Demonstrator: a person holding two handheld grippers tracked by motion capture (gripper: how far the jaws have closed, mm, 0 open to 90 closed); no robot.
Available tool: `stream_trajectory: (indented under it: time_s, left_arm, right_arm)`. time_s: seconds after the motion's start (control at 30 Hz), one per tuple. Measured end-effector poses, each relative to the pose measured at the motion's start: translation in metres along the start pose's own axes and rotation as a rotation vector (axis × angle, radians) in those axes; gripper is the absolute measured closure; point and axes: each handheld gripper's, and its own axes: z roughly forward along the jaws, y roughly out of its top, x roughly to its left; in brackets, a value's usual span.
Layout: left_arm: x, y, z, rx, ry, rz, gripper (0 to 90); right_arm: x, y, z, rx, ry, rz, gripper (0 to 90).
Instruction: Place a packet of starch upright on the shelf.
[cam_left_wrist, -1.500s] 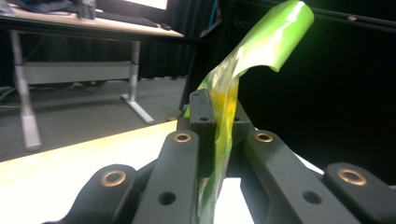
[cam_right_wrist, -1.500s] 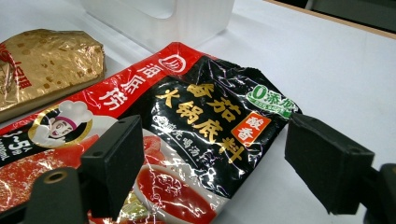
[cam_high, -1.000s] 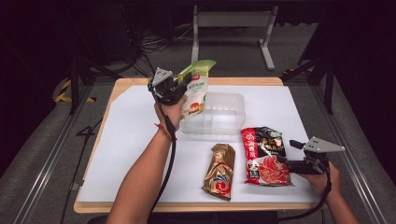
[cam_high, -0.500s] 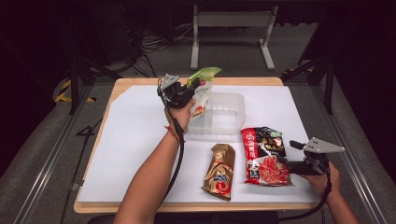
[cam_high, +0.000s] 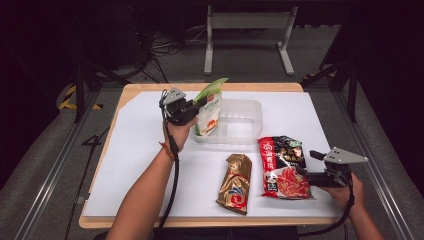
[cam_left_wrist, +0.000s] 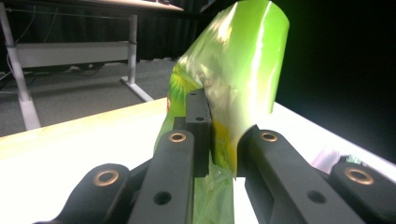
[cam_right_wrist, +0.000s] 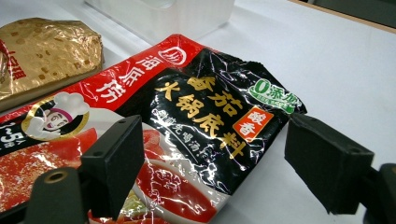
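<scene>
Green pouch (cam_high: 209, 107) sits just above the middle of the high view, pinched at its upper part by my left hand-held gripper (cam_high: 195, 106); in the left gripper view both jaws press flat on the glossy green film (cam_left_wrist: 233, 84), so that hand-held gripper is closed on the pouch. The pouch hangs tilted over the left wall of the clear plastic tray (cam_high: 250, 107), its lower end inside the tray. Its front shows white with a red mark, but I cannot read it.

My right hand-held gripper (cam_high: 320, 167) rests at the lower right of the high view, jaws spread wide, just beside the right edge of the red and black packet (cam_high: 282, 167), not touching it. In the right gripper view that packet (cam_right_wrist: 187, 121) lies flat between the open jaws, printed with large gold Chinese characters, a green badge starting with "0", and a cartoon chef.

A gold packet (cam_high: 235, 182) lies left of it, close but apart, near the front edge of the worktop (cam_high: 125, 100). The white sheet (cam_high: 135, 150) to the left of my left forearm (cam_high: 145, 195) is bare, giving open room there and along the far right.
</scene>
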Motion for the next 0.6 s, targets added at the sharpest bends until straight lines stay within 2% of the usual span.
stream_trajectory:
  time_s: [0.17,0.2,0.33,0.37,0.4,0.53,0.6]
  left_arm:
    - [0.0,-0.004,-0.007,0.025,0.008,0.05,83.5]
    - [0.0,-0.004,-0.007,0.025,0.008,0.05,83.6]
    - [0.0,-0.005,-0.012,0.058,0.005,0.105,83.8]
    - [0.0,-0.005,-0.012,0.058,0.005,0.105,83.9]
    - [-0.001,-0.005,-0.013,0.072,0.005,0.131,83.9]
    - [-0.005,-0.007,-0.016,0.092,-0.006,0.184,83.8]
    - [-0.007,-0.009,-0.017,0.1,-0.005,0.19,83.3]
  right_arm:
    - [0.0,0.0,0.0,0.0,-0.003,0.002,20.3]
    - [0.0,0.0,0.0,0.0,-0.003,0.002,20.3]
    - [0.0,0.001,0.001,0.002,-0.002,-0.001,20.6]
    - [0.0,0.001,0.001,0.002,-0.002,-0.001,20.6]
    - [0.0,0.001,0.001,0.005,-0.004,0.001,20.7]
    - [-0.002,0.001,0.002,0.009,-0.007,0.009,20.9]
    - [-0.002,0.001,0.002,0.01,-0.008,0.008,20.9]
